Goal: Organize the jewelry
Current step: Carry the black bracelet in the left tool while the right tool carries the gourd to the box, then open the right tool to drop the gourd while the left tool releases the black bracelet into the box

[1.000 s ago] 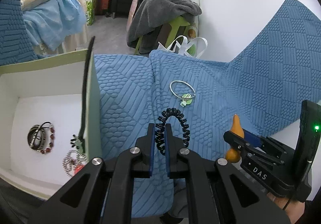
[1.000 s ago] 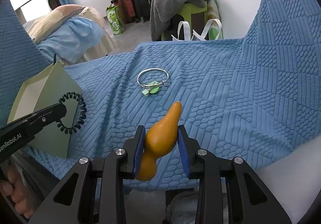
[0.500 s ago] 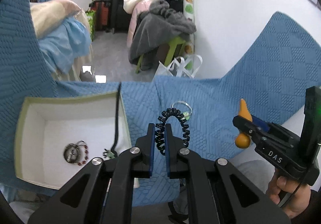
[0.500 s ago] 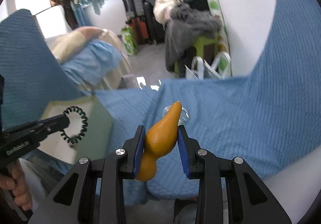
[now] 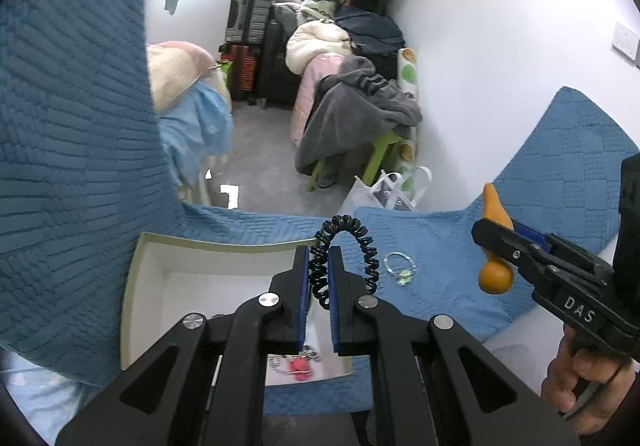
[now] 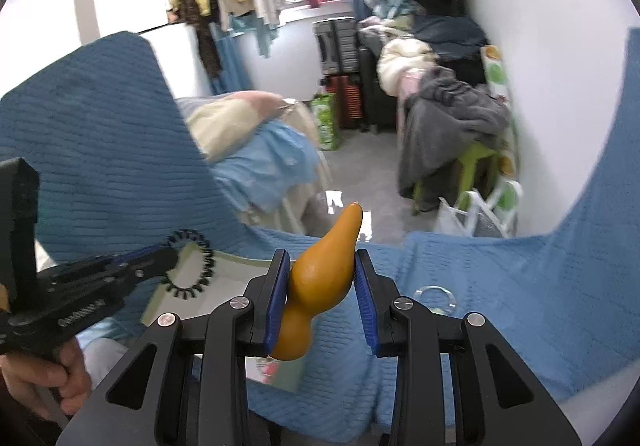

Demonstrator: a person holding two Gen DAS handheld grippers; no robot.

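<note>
My left gripper (image 5: 319, 258) is shut on a black coiled bracelet (image 5: 362, 246) and holds it high above the open white box (image 5: 136, 286). Beaded jewelry (image 5: 298, 364) lies in the box, partly hidden by the gripper. My right gripper (image 6: 320, 266) is shut on an orange gourd-shaped piece (image 6: 320, 278), held in the air to the right of the box; it shows in the left wrist view (image 5: 494, 242) too. A silver bangle with a green tag (image 5: 400, 266) lies on the blue quilted cloth (image 5: 460, 246); in the right wrist view the bangle (image 6: 436, 296) is blurred.
The blue cloth rises at the left (image 5: 72, 126) and the right (image 5: 568, 150). Beyond the surface's far edge lie a floor, a green stool with grey clothes (image 5: 356, 118), white bags (image 5: 392, 190), suitcases (image 5: 248, 46) and a bed with a light-blue cover (image 5: 196, 122).
Both grippers have risen and drawn back from the surface with their pieces still held. The box and the bangle now look smaller and lower in view.
</note>
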